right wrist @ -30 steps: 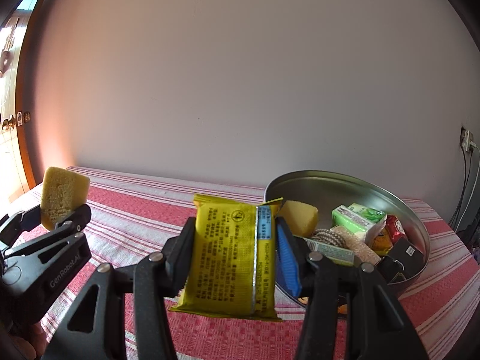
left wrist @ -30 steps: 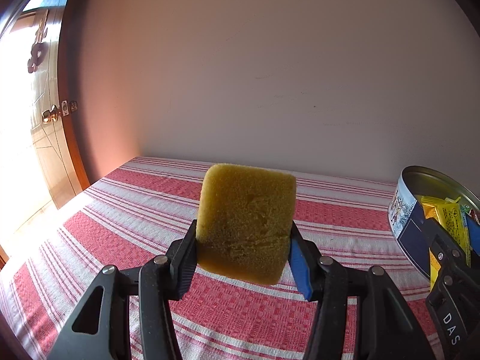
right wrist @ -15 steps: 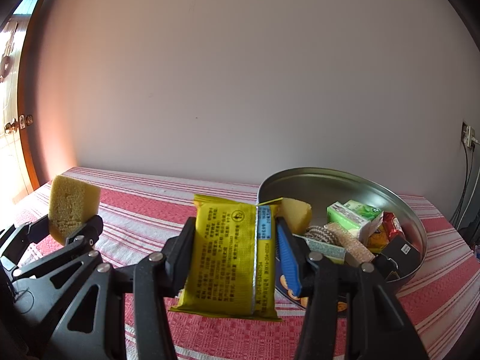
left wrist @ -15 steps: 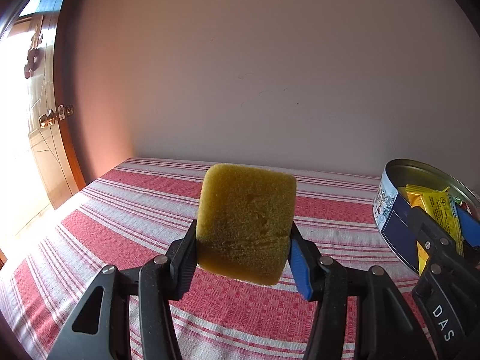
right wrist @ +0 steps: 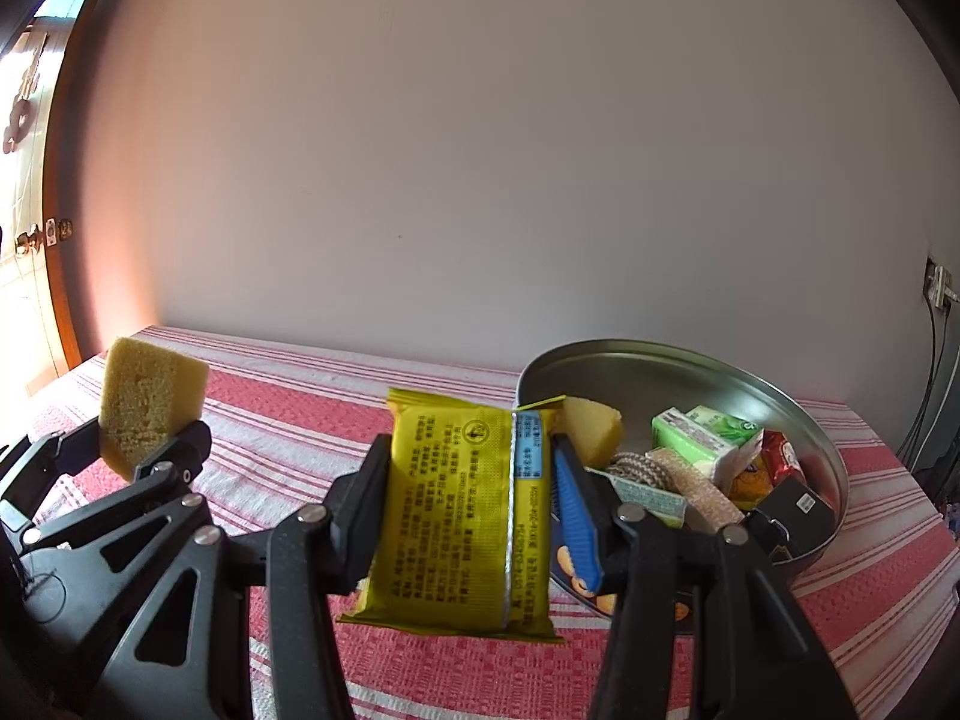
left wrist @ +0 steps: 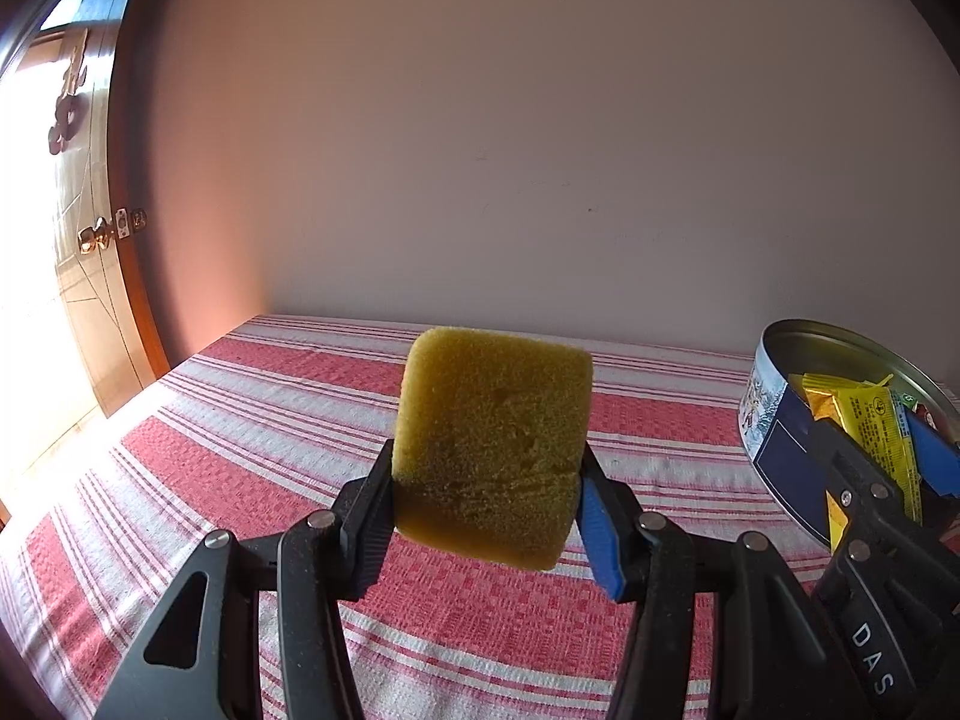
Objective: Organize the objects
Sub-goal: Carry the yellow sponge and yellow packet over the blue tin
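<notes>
My left gripper (left wrist: 483, 501) is shut on a yellow sponge (left wrist: 492, 444) and holds it above the striped tablecloth. It also shows at the left of the right wrist view (right wrist: 150, 450) with the sponge (right wrist: 147, 405). My right gripper (right wrist: 471, 504) is shut on a yellow snack packet (right wrist: 462, 516), held upright just left of a round metal tin (right wrist: 708, 372). In the left wrist view the tin (left wrist: 780, 420) and the packet (left wrist: 870, 426) appear at the right edge. The tin holds a second yellow sponge (right wrist: 591, 429), a green carton (right wrist: 705, 438) and several other small items.
The table carries a red and white striped cloth (left wrist: 240, 420) and stands against a plain wall. A wooden door (left wrist: 78, 240) is at the far left. Cables and a wall socket (right wrist: 936, 291) are at the far right.
Both grippers have moved to the right toward the tin, which now sits closer in both views. Both grips are unchanged.
</notes>
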`<state>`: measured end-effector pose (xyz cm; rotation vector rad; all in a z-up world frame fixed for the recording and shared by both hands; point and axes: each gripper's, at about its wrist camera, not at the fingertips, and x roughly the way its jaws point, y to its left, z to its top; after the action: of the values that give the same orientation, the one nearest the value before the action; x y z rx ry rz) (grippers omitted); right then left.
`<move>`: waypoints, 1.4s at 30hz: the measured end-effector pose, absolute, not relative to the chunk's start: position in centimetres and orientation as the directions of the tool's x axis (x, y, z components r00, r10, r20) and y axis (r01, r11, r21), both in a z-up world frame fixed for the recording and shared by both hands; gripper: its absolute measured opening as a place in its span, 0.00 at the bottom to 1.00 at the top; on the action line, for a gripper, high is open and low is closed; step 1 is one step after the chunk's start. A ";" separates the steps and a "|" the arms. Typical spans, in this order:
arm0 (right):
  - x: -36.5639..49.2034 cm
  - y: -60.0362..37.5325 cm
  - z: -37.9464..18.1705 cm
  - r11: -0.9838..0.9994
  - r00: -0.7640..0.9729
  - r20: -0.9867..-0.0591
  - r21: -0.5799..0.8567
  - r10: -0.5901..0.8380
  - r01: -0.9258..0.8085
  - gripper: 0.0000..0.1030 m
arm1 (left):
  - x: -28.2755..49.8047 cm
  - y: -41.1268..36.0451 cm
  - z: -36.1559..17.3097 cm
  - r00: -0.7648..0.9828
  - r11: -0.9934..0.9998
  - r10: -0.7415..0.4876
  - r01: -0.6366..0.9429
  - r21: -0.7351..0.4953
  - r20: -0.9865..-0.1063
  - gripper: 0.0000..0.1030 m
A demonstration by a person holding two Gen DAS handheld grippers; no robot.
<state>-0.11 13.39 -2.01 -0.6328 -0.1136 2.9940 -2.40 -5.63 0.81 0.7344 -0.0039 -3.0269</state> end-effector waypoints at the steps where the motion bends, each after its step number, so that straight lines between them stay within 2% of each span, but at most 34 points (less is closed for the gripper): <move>1: -0.1 13.4 -2.0 -0.994 -0.912 -0.400 -0.090 0.093 -0.062 0.50 | -2.4 -5.7 0.8 -0.887 -1.000 -0.027 0.028 0.005 -0.460 0.54; 42: 2.0 13.7 -1.5 -0.988 -0.924 -0.363 -0.132 0.121 -0.078 0.50 | -2.1 -4.8 0.6 -0.888 -0.999 -0.037 0.039 0.006 -0.459 0.54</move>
<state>1.97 13.72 -1.55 -0.5727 -0.1750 2.9803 -2.12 -4.84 0.55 0.7325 0.0058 -3.0149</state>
